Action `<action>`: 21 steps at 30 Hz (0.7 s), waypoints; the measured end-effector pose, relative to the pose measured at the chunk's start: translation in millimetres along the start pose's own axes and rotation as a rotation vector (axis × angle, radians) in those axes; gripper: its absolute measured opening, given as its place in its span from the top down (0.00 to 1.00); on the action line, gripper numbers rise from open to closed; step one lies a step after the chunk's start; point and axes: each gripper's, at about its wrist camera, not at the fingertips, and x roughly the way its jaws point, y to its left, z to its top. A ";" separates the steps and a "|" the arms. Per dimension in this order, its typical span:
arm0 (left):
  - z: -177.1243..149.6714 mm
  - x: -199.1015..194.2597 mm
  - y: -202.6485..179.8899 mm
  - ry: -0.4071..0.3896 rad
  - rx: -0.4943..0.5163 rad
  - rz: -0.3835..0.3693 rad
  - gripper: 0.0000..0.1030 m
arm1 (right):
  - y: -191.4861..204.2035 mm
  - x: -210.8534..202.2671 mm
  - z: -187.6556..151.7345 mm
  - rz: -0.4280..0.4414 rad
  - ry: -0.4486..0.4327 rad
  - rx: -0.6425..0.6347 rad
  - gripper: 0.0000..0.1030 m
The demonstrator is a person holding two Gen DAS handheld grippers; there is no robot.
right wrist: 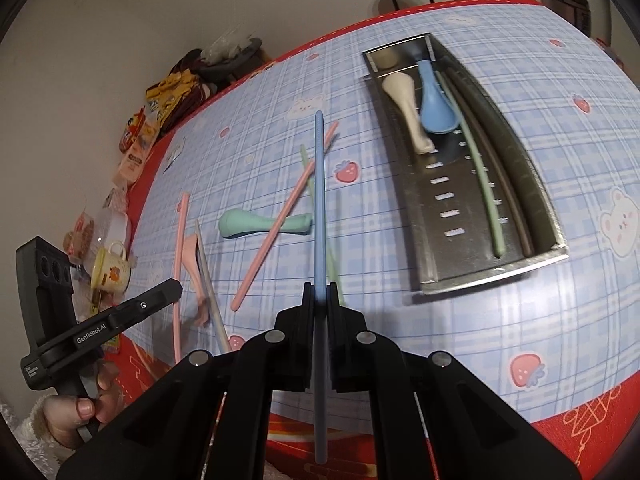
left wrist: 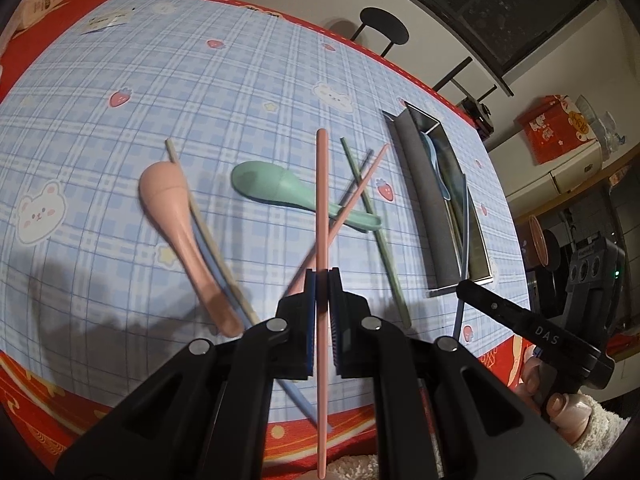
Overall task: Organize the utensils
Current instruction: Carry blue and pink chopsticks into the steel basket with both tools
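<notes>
Above table: left gripper (left wrist: 322,276) clamps pink chopstick (left wrist: 322,200); right gripper (right wrist: 320,290) clamps blue chopstick (right wrist: 319,200).

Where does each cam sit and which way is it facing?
Left wrist: on the left gripper, aimed down the table at the green spoon; its jaws clamp a pink chopstick; right gripper intrudes.
Right wrist: on the right gripper, clamping a blue chopstick, facing the metal tray.
Shared: green spoon, tray.

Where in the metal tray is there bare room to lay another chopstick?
The metal tray is bare along its slotted floor, below the cream spoon and left of the green chopstick. Its far end is crowded by that spoon and the blue spoon.
</notes>
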 end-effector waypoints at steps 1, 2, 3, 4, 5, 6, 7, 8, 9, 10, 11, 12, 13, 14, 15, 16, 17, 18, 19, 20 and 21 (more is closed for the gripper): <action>1.4 1.4 -1.7 0.003 0.004 -0.001 0.90 | -5.1 -2.6 0.2 -0.001 -0.006 0.012 0.94; 2.9 3.4 -5.5 0.008 0.010 -0.003 0.90 | -9.0 -5.0 -0.2 -0.003 -0.010 0.020 0.94; 3.3 5.3 -8.3 0.012 0.014 -0.005 0.90 | -12.7 -7.3 0.4 -0.006 -0.014 0.028 0.94; 5.0 8.5 -14.2 0.018 0.022 -0.007 0.90 | -16.8 -9.8 0.8 -0.011 -0.019 0.036 0.94; 5.7 11.1 -18.1 0.021 0.027 -0.009 0.90 | -22.2 -13.1 1.5 -0.017 -0.027 0.045 0.94; 7.0 14.2 -22.5 0.026 0.034 -0.010 0.90 | -26.8 -15.7 2.6 -0.023 -0.032 0.053 0.94; 8.7 17.8 -28.5 0.031 0.042 -0.013 0.90 | -33.3 -19.1 4.9 -0.029 -0.039 0.063 0.94; 10.1 21.2 -33.8 0.035 0.049 -0.015 0.90 | -37.0 -21.2 6.3 -0.034 -0.045 0.068 0.94; 12.6 25.4 -41.2 0.040 0.057 -0.019 0.90 | -41.6 -24.0 8.2 -0.039 -0.052 0.072 0.94; 14.0 28.5 -46.4 0.044 0.062 -0.024 0.90 | -45.6 -26.3 10.9 -0.044 -0.058 0.074 0.94; 15.9 31.6 -51.7 0.047 0.068 -0.028 0.90 | -50.2 -29.5 14.9 -0.052 -0.066 0.074 0.94; 18.8 35.8 -58.6 0.049 0.076 -0.030 0.90 | -53.8 -32.0 19.0 -0.060 -0.073 0.071 0.94; 21.0 39.2 -65.3 0.051 0.082 -0.033 0.90 | -56.4 -33.5 21.8 -0.065 -0.078 0.069 0.94; 24.2 43.0 -72.8 0.053 0.087 -0.039 0.90 | -59.9 -35.8 27.4 -0.070 -0.085 0.064 0.94; 27.0 46.6 -78.4 0.054 0.090 -0.044 0.90 | -62.4 -37.1 31.7 -0.073 -0.089 0.061 0.94; 30.9 50.7 -85.9 0.054 0.092 -0.052 0.90 | -64.2 -38.0 36.4 -0.075 -0.093 0.058 0.94; 34.4 54.4 -92.5 0.054 0.093 -0.059 0.90 | -66.1 -38.4 43.0 -0.077 -0.095 0.052 0.94; 39.4 59.3 -100.8 0.054 0.095 -0.068 0.90 | -67.1 -38.2 48.3 -0.079 -0.096 0.045 0.94; 42.3 62.0 -106.2 0.053 0.097 -0.073 0.90 | -68.3 -37.8 54.2 -0.082 -0.096 0.036 0.94; 45.5 65.4 -112.7 0.053 0.099 -0.079 0.90 | -69.6 -37.0 61.4 -0.085 -0.097 0.026 0.94; 49.0 68.7 -119.6 0.051 0.101 -0.084 0.90 | -70.6 -35.9 69.3 -0.086 -0.096 0.017 0.94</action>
